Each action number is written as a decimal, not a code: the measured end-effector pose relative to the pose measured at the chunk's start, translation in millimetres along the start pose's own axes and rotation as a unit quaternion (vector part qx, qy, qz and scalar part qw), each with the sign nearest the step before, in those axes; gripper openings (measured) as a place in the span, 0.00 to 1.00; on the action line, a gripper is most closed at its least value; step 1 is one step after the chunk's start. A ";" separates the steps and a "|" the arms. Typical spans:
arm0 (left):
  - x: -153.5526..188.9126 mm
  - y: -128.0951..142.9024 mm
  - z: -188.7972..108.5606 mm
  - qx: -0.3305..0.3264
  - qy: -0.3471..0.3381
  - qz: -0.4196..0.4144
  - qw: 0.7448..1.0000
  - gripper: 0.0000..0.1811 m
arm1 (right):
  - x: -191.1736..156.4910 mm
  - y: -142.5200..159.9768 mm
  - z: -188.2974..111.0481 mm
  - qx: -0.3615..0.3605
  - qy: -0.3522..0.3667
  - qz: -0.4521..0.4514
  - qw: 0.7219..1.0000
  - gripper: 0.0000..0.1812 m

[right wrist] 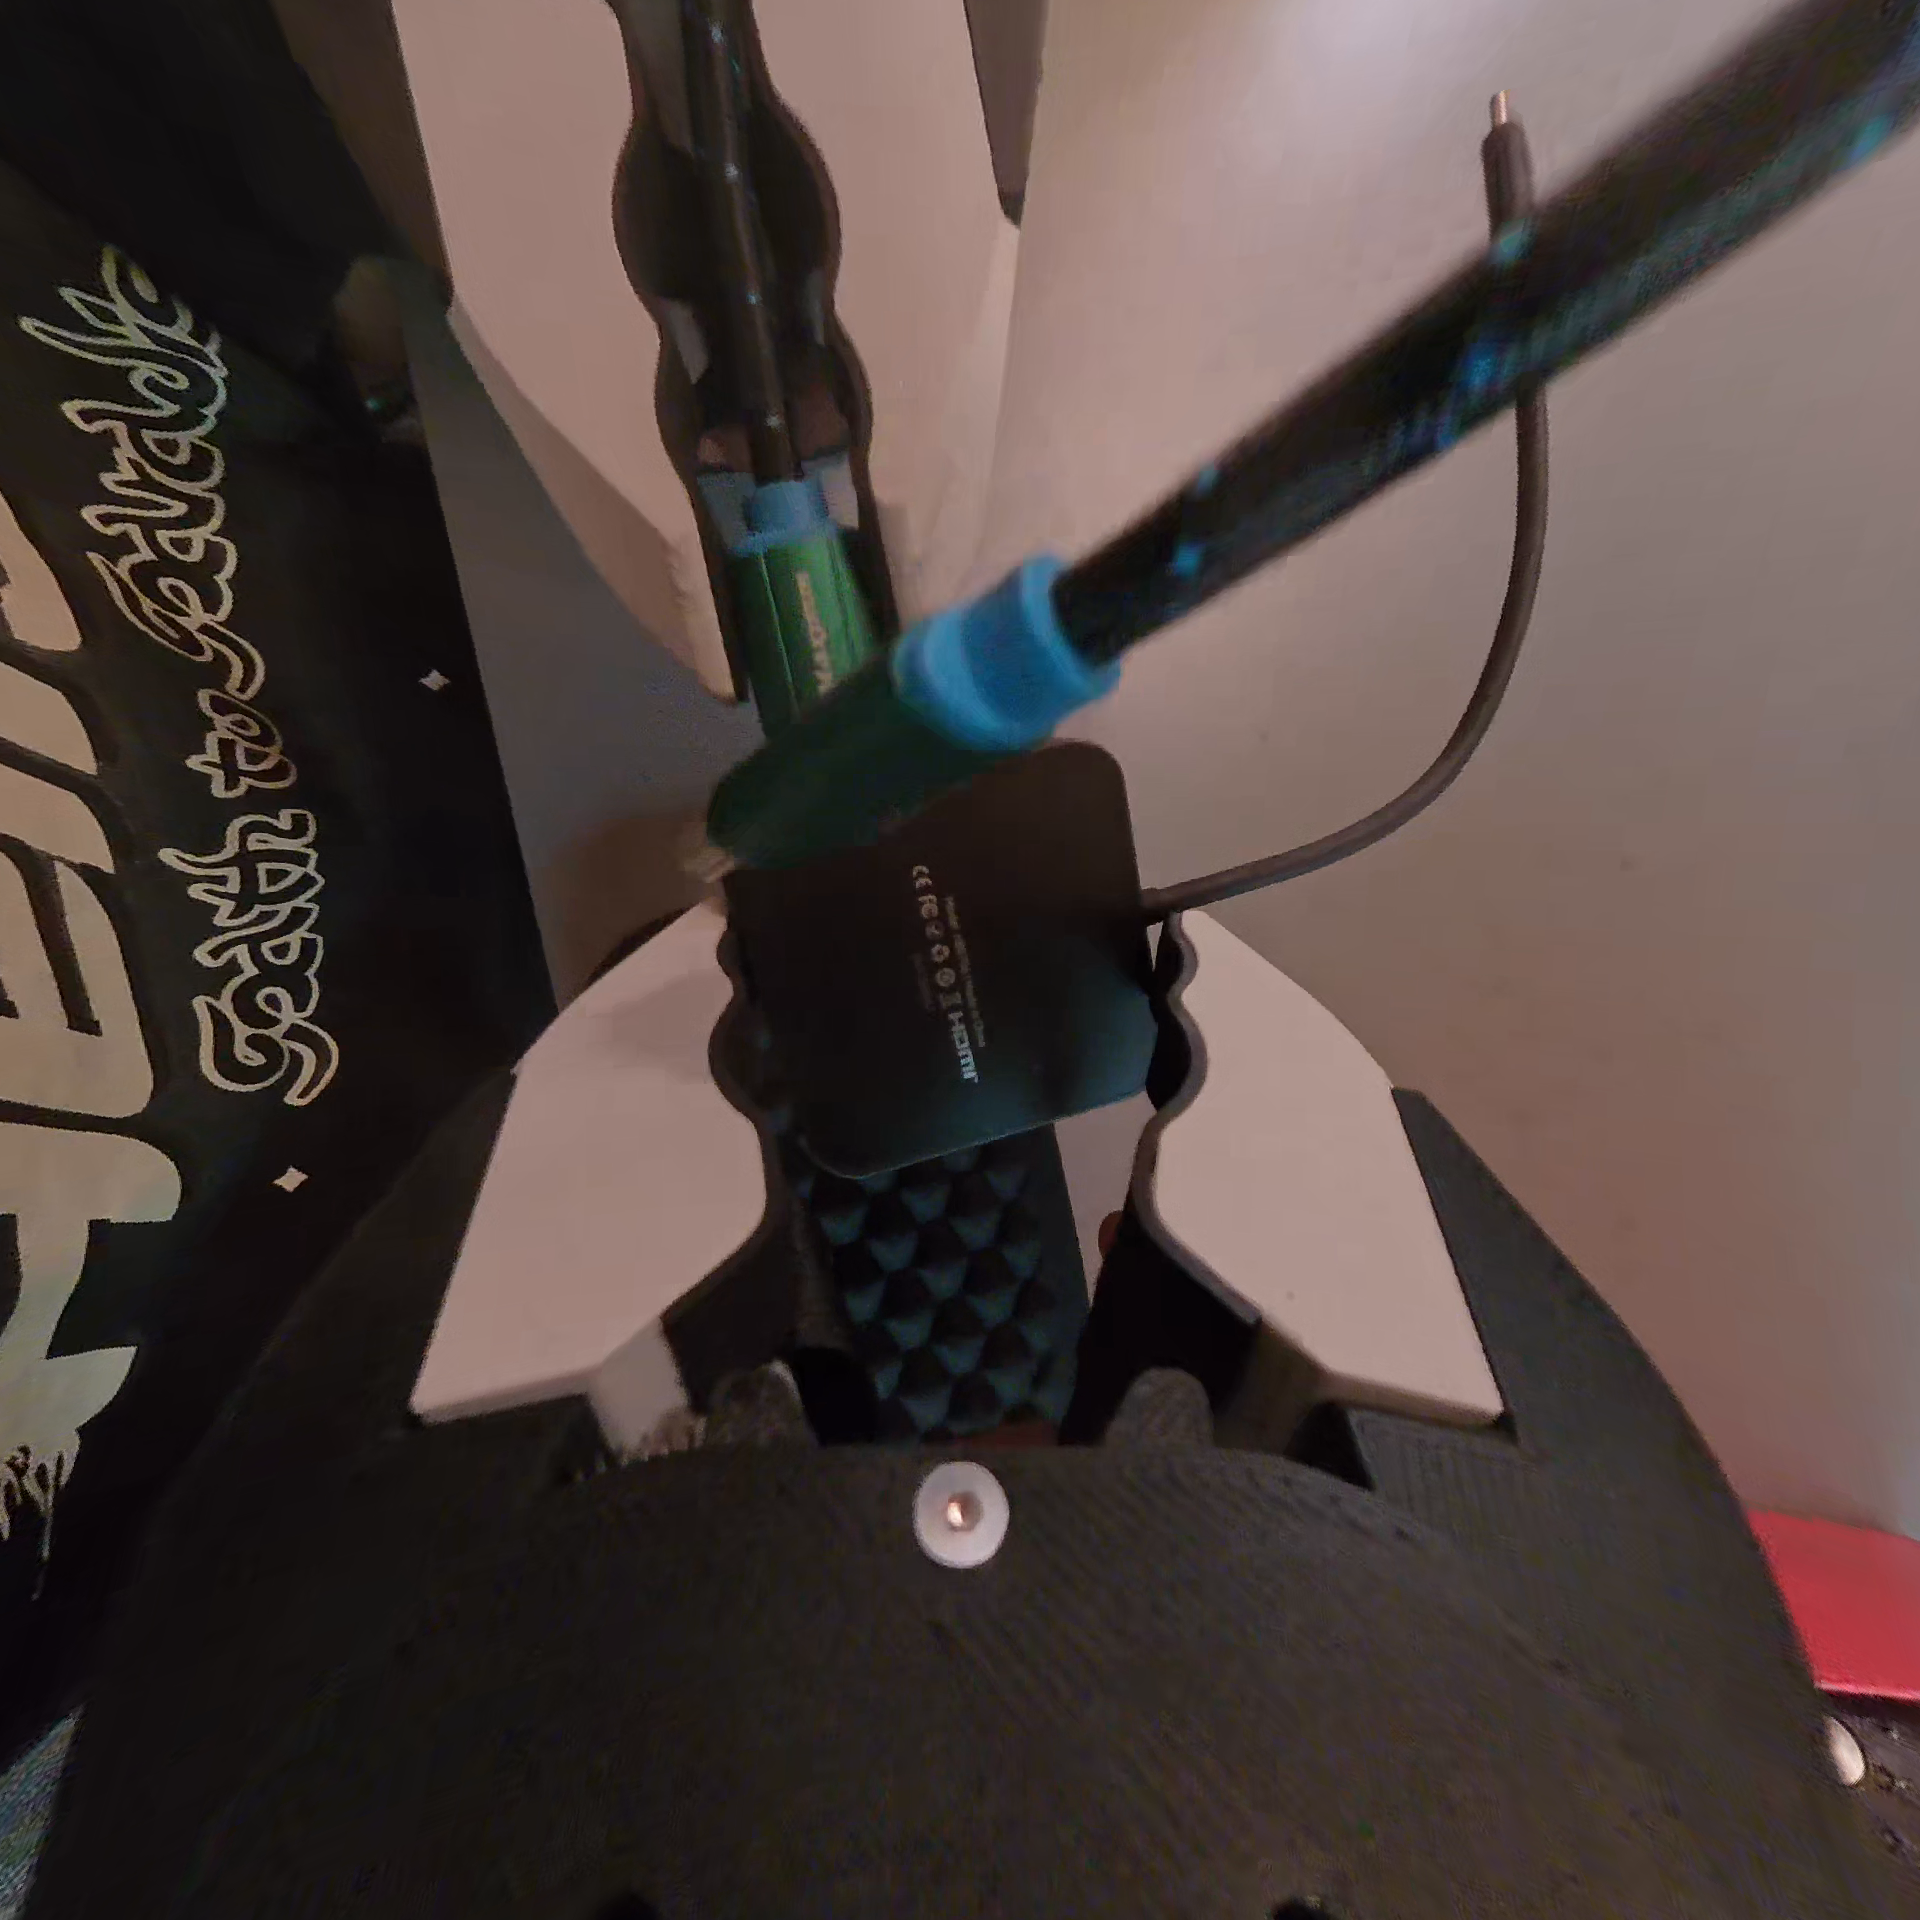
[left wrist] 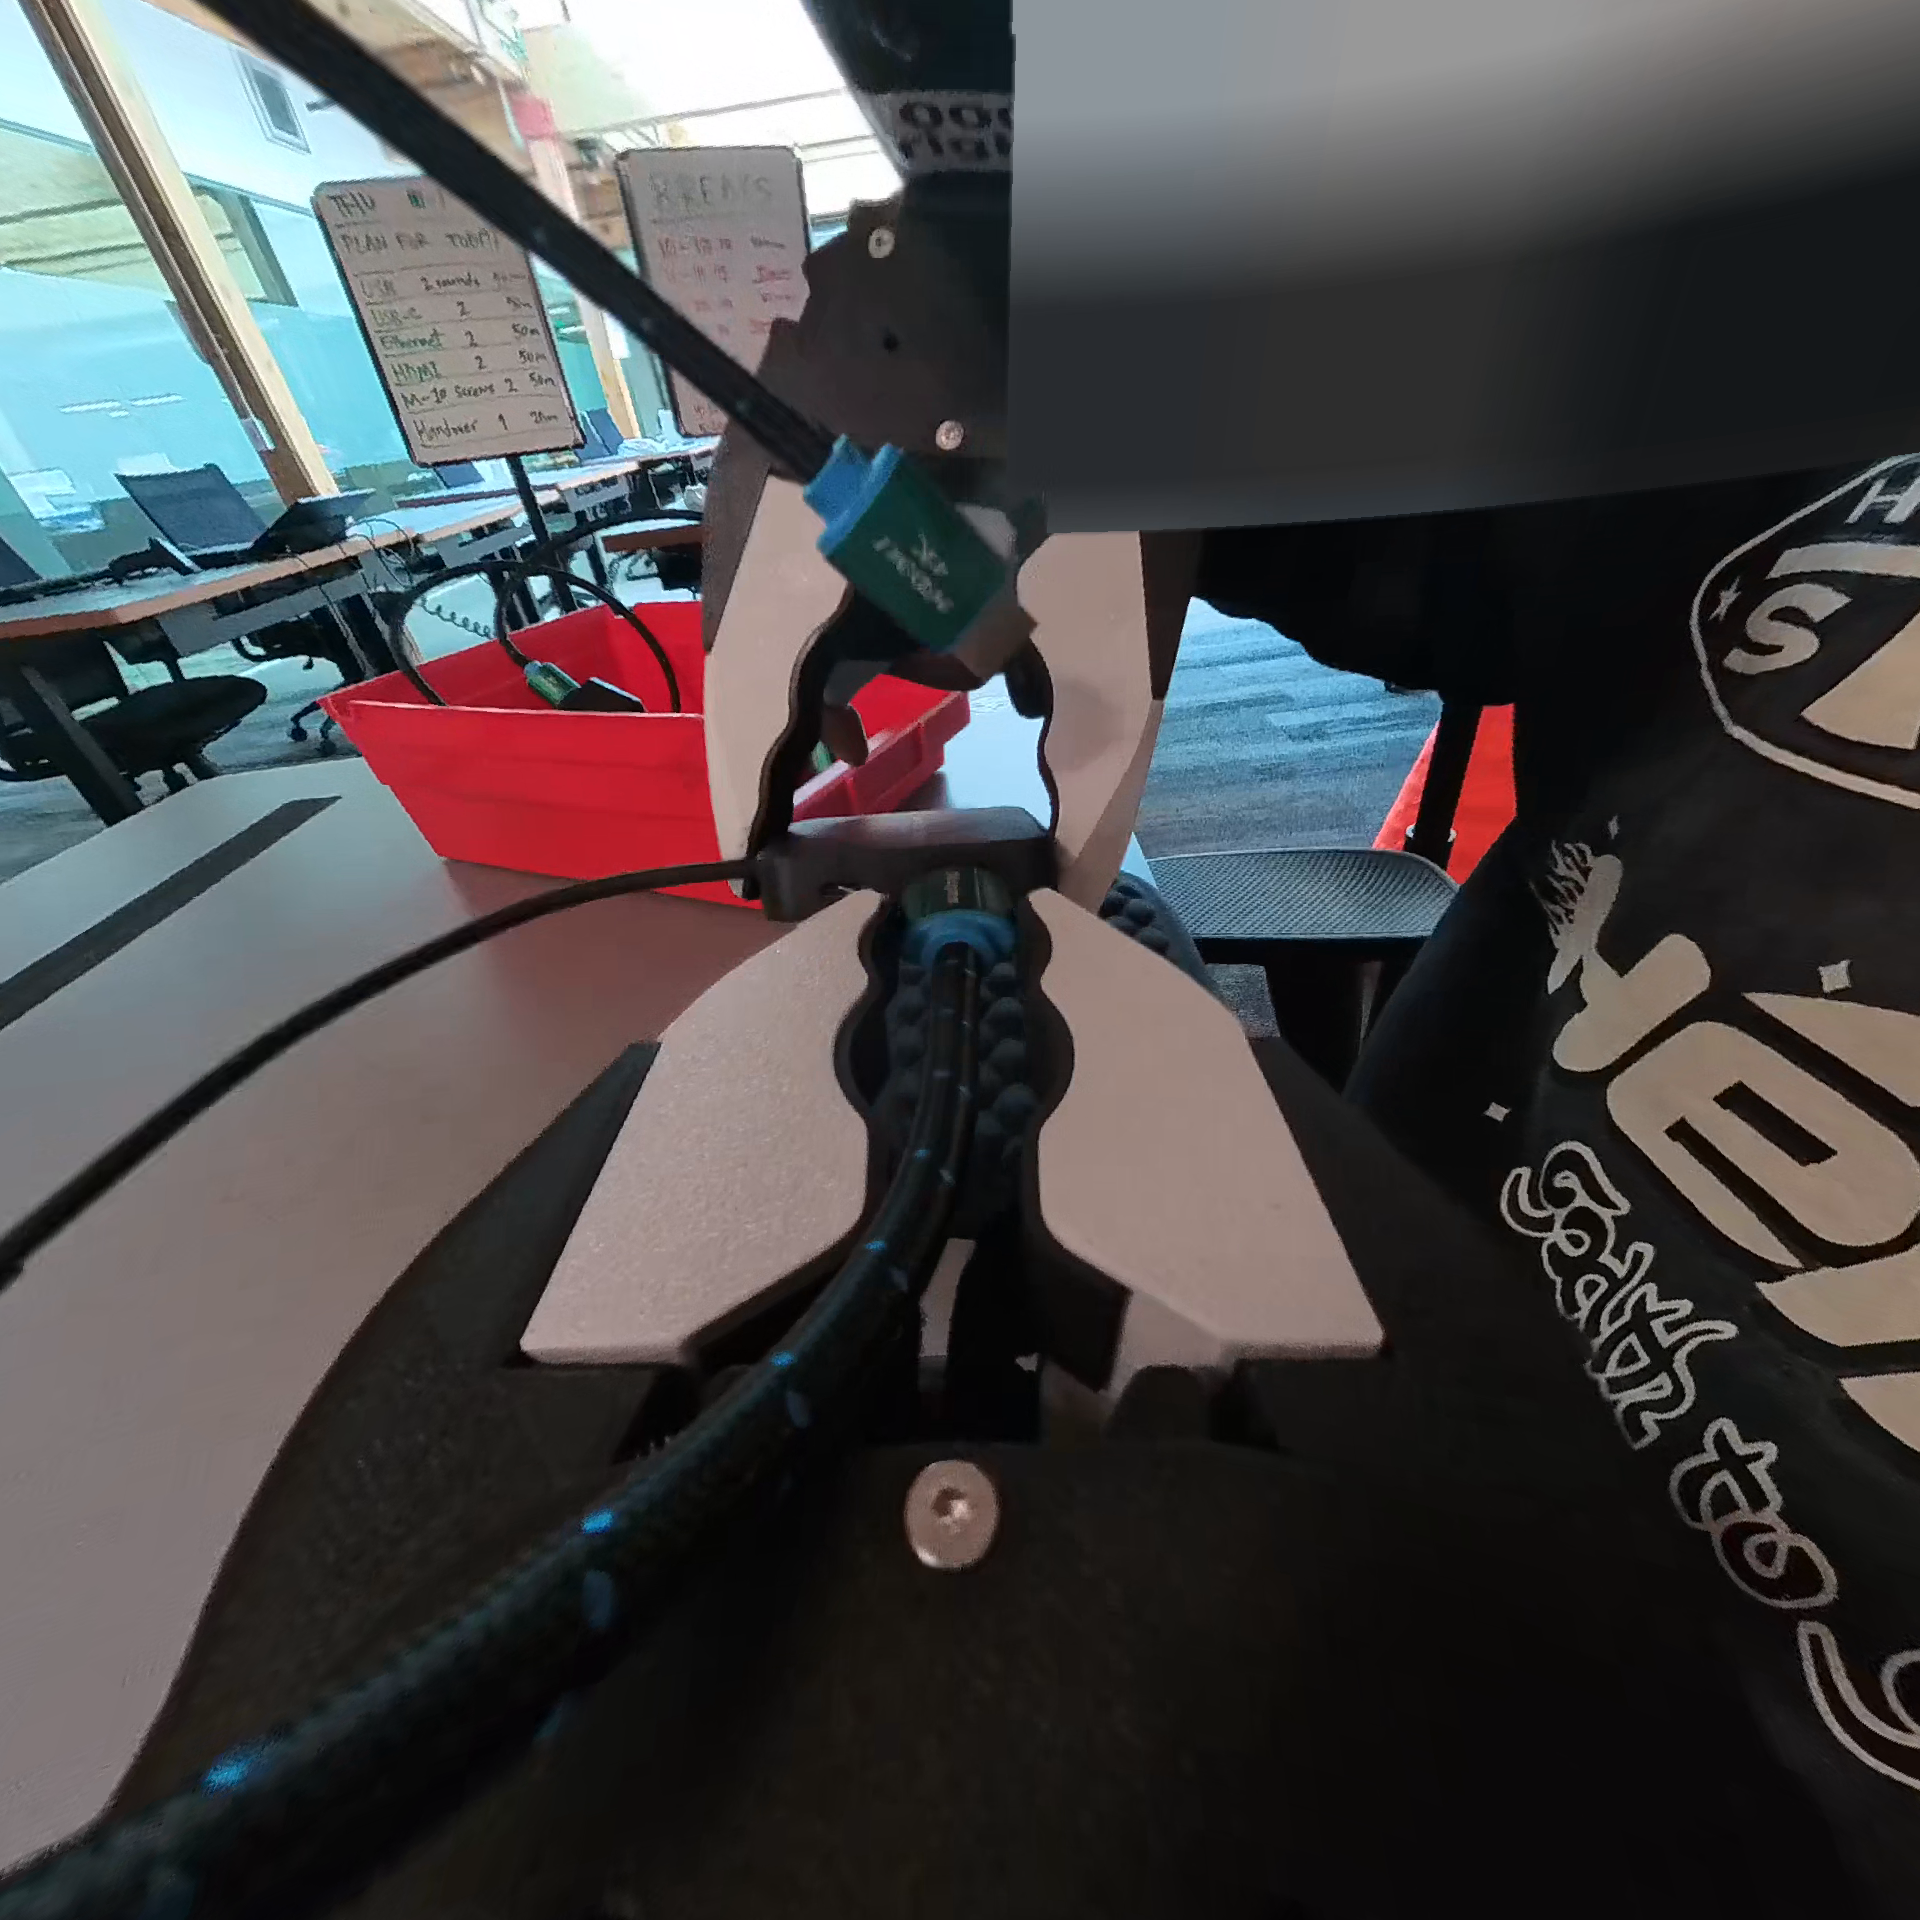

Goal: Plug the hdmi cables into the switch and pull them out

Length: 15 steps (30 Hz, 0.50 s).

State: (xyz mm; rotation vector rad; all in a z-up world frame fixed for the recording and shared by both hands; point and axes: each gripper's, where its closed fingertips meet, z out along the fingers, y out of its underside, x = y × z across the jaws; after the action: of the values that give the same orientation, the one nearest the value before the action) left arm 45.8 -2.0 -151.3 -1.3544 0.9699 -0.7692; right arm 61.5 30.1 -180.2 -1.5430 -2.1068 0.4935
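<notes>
right at the front of the left tool runs a thick black braided cable, and its green plug sits squeezed between the tool's two fingers. that plug points at the edge of the small black switch, touching it or partly in; how deep it sits is hidden. the right tool is closed on the flat body of the switch and holds it up over the bench.

a second green plug lies slanted across the switch, just past the right tool's fingers. in the right wrist view it rests on the top corner of the switch, not in a port as far as i can see. a thin dark wire comes out of the switch's side.

to do this step well, i think the left tool should keep its plug flat and straight with the port, then push slowly. the right tool should hold the switch still and not let it twist. the loose slanted plug could get in the way. behind the tools sits a red bin with more cables.
</notes>
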 end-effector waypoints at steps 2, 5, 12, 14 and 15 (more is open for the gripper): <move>0.1 2.6 1.0 -0.009 -0.003 0.010 1.000 0.11 | 0.1 2.3 2.0 -0.009 0.005 -0.005 1.000 0.42; -0.4 2.9 1.0 -0.011 -0.007 0.016 1.000 0.12 | 0.3 0.8 2.2 0.000 0.008 -0.007 1.000 0.42; -1.1 7.6 6.5 -0.026 -0.021 0.036 0.999 0.11 | -3.5 6.2 11.4 0.036 -0.014 0.024 0.999 0.41; -1.8 5.9 5.7 -0.029 -0.026 0.048 0.998 0.11 | -4.3 4.8 12.3 0.052 -0.017 0.032 0.998 0.42; -1.8 9.6 6.8 -0.046 -0.030 0.062 0.997 0.11 | -4.1 8.4 14.9 0.042 -0.012 0.029 0.999 0.41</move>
State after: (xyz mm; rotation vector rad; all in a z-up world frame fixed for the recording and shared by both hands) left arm 50.3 3.4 -160.9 -1.3745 1.0421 -0.5939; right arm 60.6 28.5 -197.7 -1.5602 -2.0372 0.6169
